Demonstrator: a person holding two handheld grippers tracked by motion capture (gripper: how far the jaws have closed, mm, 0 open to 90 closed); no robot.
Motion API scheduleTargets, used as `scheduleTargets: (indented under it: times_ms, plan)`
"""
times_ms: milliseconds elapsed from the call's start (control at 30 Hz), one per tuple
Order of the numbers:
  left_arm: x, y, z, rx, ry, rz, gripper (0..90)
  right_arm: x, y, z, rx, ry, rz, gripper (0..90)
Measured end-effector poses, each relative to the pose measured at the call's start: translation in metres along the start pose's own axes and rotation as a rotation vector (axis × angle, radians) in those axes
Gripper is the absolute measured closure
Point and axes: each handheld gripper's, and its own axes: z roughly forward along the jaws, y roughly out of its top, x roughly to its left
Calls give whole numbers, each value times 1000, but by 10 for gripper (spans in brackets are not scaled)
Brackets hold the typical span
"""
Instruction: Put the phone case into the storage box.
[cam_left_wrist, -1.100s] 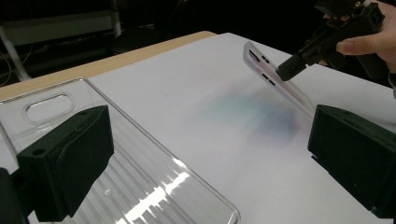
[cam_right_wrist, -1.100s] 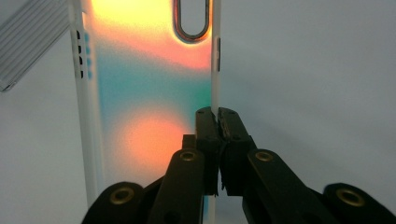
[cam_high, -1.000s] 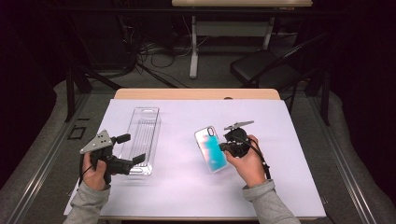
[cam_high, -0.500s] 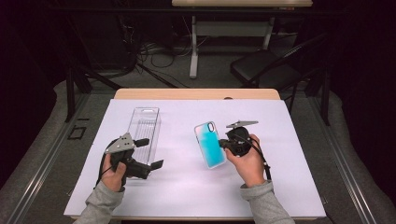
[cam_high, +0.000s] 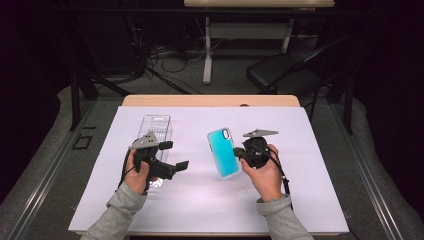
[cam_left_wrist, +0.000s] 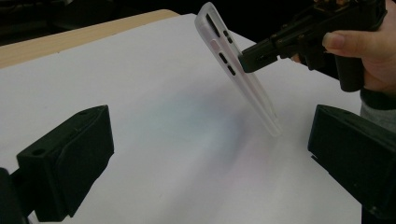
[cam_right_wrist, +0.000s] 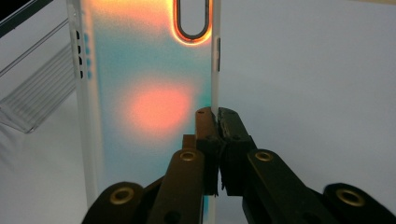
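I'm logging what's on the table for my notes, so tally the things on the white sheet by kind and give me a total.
Phone case: 1
Clear plastic package: 1
Hand-held tools: 2, left tool and right tool
Total: 4

Grey sleeves (cam_high: 117, 212), black grippers, grey three-cornered top plates (cam_high: 260, 133), brass-coloured rivets (cam_right_wrist: 187, 155), black cables (cam_high: 283, 175)

The phone case (cam_high: 223, 152) is turquoise (orange-glowing in the right gripper view) on a white sheet (cam_high: 200, 200).
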Motion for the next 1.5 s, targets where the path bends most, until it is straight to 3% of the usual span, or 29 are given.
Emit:
scheduleTargets:
  times_ms: [233,500,600,1033,1500]
  plan:
    - [2,9,10,9,-3,-36,6,-2,2,-1,-29,-7,13,879]
    - [2,20,23,8,24,-119,6,-7,8,-2,-81,-8,39,879]
    - [2,23,28,9,37,-132,6,-7,7,-2,-88,-19,32,879]
    - [-3,25,37,12,69,-146,28,-2,3,-1,-137,-24,36,879]
    - [-13,23,49,-25,75,-141,156,4,-2,3,-139,-20,22,879]
